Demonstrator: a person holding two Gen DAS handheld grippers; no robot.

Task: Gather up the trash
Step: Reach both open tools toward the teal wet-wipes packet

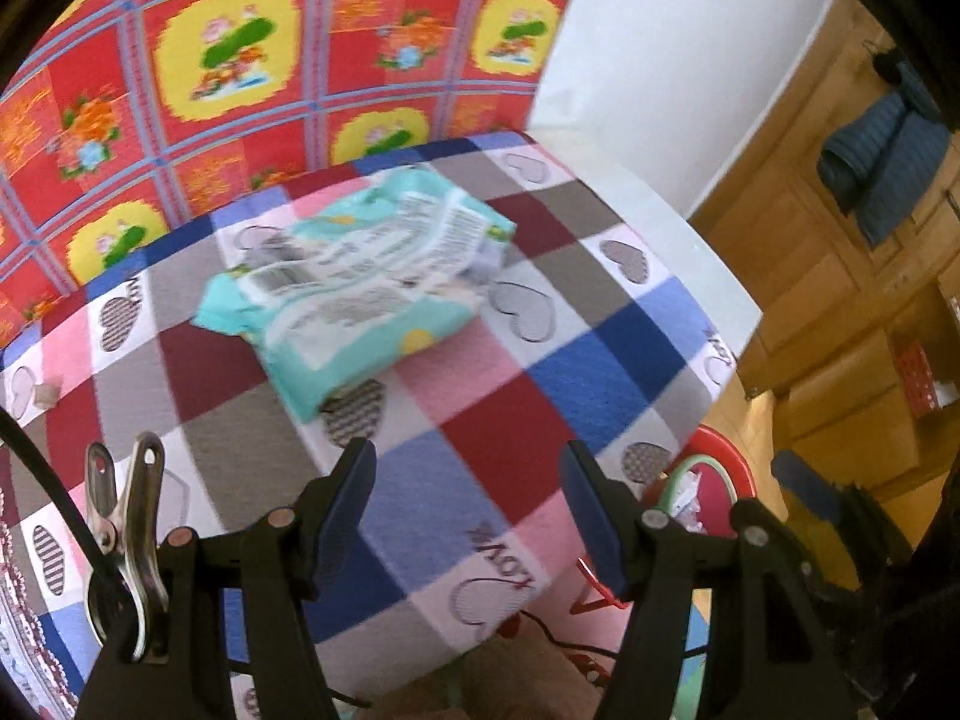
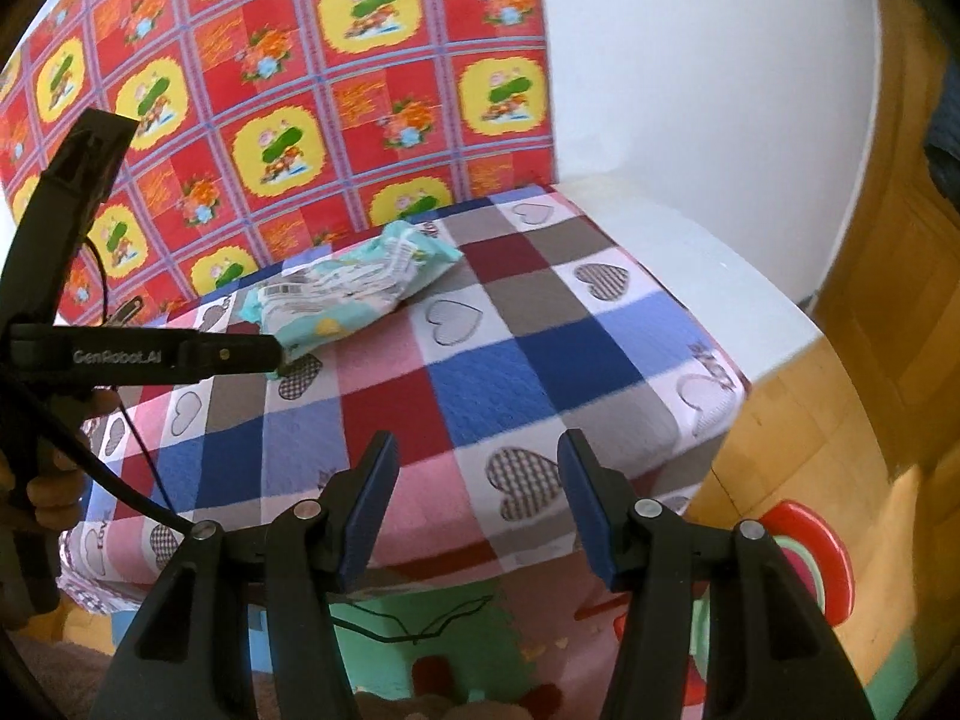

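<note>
A low surface (image 1: 492, 438), covered by a quilted checked cloth (image 2: 480, 384) in pink, blue, maroon and grey squares with heart motifs, is carrying one crumpled turquoise plastic wrapper printed with white label text (image 1: 354, 294). The wrapper is lying flat on the cloth toward its back edge, near the red and yellow flowered backing (image 1: 240, 72) that is rising just behind the wrapper.
</note>
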